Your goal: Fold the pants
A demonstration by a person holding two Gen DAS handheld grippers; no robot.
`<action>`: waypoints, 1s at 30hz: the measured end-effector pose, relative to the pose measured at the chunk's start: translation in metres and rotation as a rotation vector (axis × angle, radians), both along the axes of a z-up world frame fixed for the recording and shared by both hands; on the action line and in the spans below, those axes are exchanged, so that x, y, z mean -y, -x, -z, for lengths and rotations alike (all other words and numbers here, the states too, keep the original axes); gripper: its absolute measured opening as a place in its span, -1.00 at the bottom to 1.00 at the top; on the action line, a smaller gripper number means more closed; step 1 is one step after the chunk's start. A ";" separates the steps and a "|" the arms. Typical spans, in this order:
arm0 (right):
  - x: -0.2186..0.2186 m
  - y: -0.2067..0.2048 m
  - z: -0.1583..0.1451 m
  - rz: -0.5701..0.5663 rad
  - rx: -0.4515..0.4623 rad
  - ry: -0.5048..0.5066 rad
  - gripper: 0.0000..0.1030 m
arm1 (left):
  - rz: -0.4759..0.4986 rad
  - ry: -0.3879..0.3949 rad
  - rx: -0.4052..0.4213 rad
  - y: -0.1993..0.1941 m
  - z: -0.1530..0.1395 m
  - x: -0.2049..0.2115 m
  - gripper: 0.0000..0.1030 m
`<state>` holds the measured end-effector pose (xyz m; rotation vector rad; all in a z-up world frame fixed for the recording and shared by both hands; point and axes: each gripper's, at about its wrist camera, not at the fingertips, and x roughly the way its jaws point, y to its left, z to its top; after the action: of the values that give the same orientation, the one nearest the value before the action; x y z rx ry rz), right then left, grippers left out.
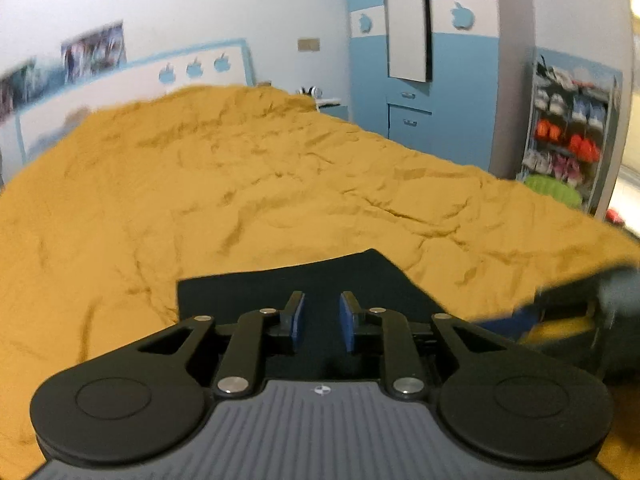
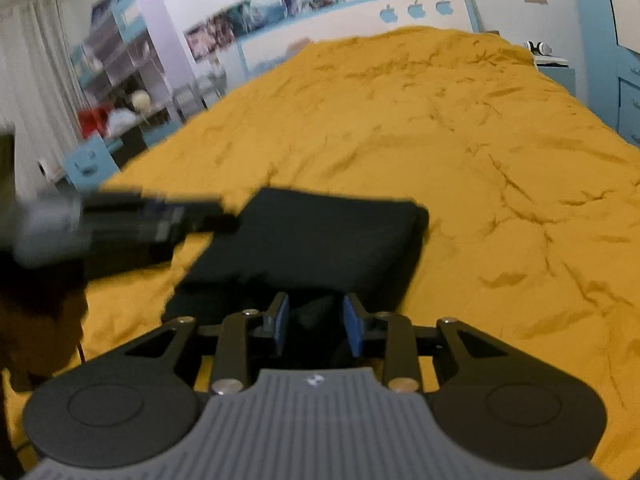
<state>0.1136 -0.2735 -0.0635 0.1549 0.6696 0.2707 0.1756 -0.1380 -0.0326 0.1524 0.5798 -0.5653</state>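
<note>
Dark navy pants (image 2: 320, 240) lie folded into a flat rectangle on the mustard-yellow bed cover (image 2: 460, 140). In the left wrist view the pants (image 1: 304, 280) show as a dark panel just under and ahead of my left gripper (image 1: 322, 314), which is open with nothing between its blue pads. My right gripper (image 2: 316, 320) is open over the near edge of the pants, with dark cloth showing behind its gap. The left gripper also appears blurred in the right wrist view (image 2: 192, 216), at the left edge of the pants.
The wrinkled yellow cover (image 1: 240, 184) spreads across the whole bed. A white and blue headboard (image 2: 360, 24) stands at the far end. Blue cabinets (image 1: 420, 92) and a shoe rack (image 1: 568, 132) stand to the right, shelves (image 2: 120, 64) to the left.
</note>
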 end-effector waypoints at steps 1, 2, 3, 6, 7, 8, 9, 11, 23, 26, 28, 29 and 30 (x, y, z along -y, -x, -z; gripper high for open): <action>-0.003 -0.002 0.004 0.018 -0.012 0.019 -0.81 | -0.008 0.024 -0.030 -0.008 0.001 0.001 -0.50; -0.004 -0.005 0.007 0.026 -0.029 0.013 -1.00 | -0.016 0.039 -0.055 -0.015 0.002 0.001 -0.50; -0.002 -0.008 0.009 0.023 -0.052 -0.011 -1.00 | -0.024 0.050 -0.075 -0.020 0.001 0.003 -0.50; 0.001 0.002 0.004 0.001 -0.064 -0.022 -1.00 | -0.008 0.092 -0.158 -0.044 -0.001 0.011 -0.45; 0.003 0.007 0.005 -0.002 -0.064 -0.032 -1.00 | 0.025 0.096 -0.200 -0.051 -0.001 0.017 -0.42; 0.006 0.009 0.009 0.005 -0.064 -0.044 -1.00 | 0.067 0.088 -0.241 -0.059 -0.002 0.025 -0.36; 0.007 0.014 0.010 0.010 -0.064 -0.050 -1.00 | 0.104 0.062 -0.267 -0.064 -0.002 0.034 -0.30; 0.008 0.011 0.012 0.014 -0.061 -0.059 -1.00 | 0.148 -0.011 -0.282 -0.070 -0.004 0.053 -0.23; 0.012 0.004 0.015 0.018 -0.101 -0.140 -0.98 | 0.197 -0.430 -0.339 -0.074 0.030 0.138 -0.83; 0.017 0.008 0.008 -0.007 -0.091 -0.142 -1.00 | 0.130 -0.273 -0.358 -0.083 0.015 0.118 -0.85; 0.018 0.009 0.006 -0.010 -0.082 -0.127 -1.00 | 0.097 -0.179 -0.386 -0.088 0.009 0.103 -0.86; 0.019 0.009 0.006 -0.006 -0.080 -0.132 -1.00 | 0.101 -0.141 -0.413 -0.091 0.008 0.096 -0.86; 0.019 0.007 0.007 -0.005 -0.084 -0.134 -1.00 | 0.121 -0.123 -0.441 -0.092 0.008 0.093 -0.84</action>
<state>0.1063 -0.2927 -0.0702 0.2944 0.7358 0.3149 0.2680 -0.2313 -0.0410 0.1815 1.0398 -0.6867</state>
